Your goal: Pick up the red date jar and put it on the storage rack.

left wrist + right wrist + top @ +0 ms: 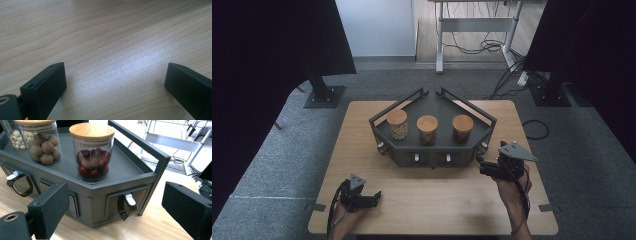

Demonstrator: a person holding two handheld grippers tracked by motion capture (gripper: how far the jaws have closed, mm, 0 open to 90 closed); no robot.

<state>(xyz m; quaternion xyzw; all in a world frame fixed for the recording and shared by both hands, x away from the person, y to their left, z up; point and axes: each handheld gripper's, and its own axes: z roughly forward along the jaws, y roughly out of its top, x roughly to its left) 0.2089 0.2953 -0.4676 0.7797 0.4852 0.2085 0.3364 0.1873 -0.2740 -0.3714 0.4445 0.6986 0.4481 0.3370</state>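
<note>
Grey carpet surrounded the wooden table [362, 150], with black curtains on both sides and a white desk frame [477, 25] far behind. Bare wood lay open along the near edge and down the left side. A dark six-sided rack [432, 150] stood at the middle of the table toward the back, its raised rails bounding a tray on top. Three glass jars with wooden lids stood in a row there: a pale-bean jar [397, 124], a brown-nut jar [427, 129] and a red-fruit jar [92, 152]. The rack's front faces carried small drawers, and a drawer handle [126, 205] hung just ahead of the right gripper [484, 167], whose jaws stood wide apart and empty near the rack's right corner. The left gripper [374, 197] lay low over bare wood near the front-left edge, also spread wide, holding nothing.
</note>
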